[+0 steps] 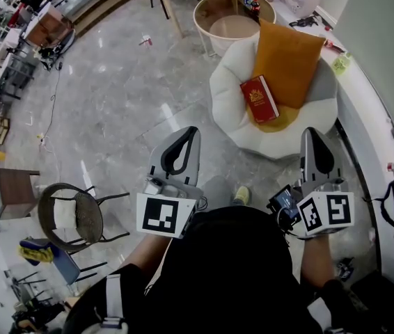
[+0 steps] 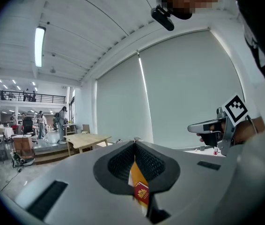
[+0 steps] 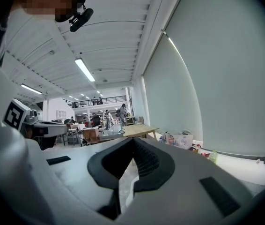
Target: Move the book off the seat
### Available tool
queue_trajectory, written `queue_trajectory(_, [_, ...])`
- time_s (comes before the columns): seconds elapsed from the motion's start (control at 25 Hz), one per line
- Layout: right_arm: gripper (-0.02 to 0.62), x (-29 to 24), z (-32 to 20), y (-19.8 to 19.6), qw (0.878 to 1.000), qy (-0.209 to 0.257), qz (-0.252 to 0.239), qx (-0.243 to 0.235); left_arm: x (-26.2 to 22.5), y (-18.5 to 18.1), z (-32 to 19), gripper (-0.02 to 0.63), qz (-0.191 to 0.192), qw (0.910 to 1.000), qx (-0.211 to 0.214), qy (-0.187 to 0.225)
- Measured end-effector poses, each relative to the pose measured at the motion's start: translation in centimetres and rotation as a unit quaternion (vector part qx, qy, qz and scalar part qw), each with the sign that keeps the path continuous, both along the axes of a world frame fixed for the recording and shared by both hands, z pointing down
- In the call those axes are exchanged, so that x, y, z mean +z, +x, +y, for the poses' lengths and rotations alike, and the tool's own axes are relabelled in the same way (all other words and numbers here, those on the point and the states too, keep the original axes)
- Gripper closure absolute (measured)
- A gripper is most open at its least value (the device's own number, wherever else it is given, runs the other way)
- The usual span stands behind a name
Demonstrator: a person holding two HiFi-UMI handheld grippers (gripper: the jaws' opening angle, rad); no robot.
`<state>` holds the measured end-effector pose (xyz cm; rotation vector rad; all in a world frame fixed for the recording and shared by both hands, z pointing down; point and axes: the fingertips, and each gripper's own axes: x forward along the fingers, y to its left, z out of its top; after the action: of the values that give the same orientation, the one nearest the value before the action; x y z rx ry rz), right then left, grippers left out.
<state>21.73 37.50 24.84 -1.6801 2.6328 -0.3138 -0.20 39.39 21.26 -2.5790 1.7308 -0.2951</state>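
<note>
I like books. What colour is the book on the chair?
The book is red; head view shows it best.

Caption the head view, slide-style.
Red book on white armchair beside orange cushion; left hand-held gripper and right hand-held gripper, both shut, short of it.

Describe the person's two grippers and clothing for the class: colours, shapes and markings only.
The left gripper and right gripper have pale grey shells. Their tongs taper to a point, grey outside, with black ribbed pads inside. Each carries a white cube printed with black square markers. The person wears a black top.
</note>
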Motion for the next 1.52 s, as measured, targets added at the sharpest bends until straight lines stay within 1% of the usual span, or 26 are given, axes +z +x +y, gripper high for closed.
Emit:
queue_trajectory(0.36, [0.581,0.2,-0.5,0.9,1.000,-0.002,-0.001,0.009,-0.2,1.0,-1.1,0.594,0.007,0.9998,0.011,0.012])
queue_trajectory(0.64, [0.581,0.3,-1.8,0.6,1.000,-0.002,0.005,0.011,0.0,0.5,-2.5,0.594,0.012,0.9997,0.013,0.014])
queue_trajectory(1.04, [0.581,0.4,-5.6,0.0,1.000,-0.001,0.013,0.015,0.1,-0.2,-6.8,0.594,0.017,0.9997,0.015,0.013])
queue_trajectory(1.32, [0.581,1.1,-8.7,0.3,1.000,-0.009,0.015,0.022,0.9,0.5,-10.4,0.594,0.014,0.9994,0.031,0.002])
queue_trajectory(1.52, [0.581,1.9,-11.4,0.4,0.999,-0.018,0.016,0.025,1.5,0.5,-13.3,0.594,0.014,0.9993,0.035,-0.006])
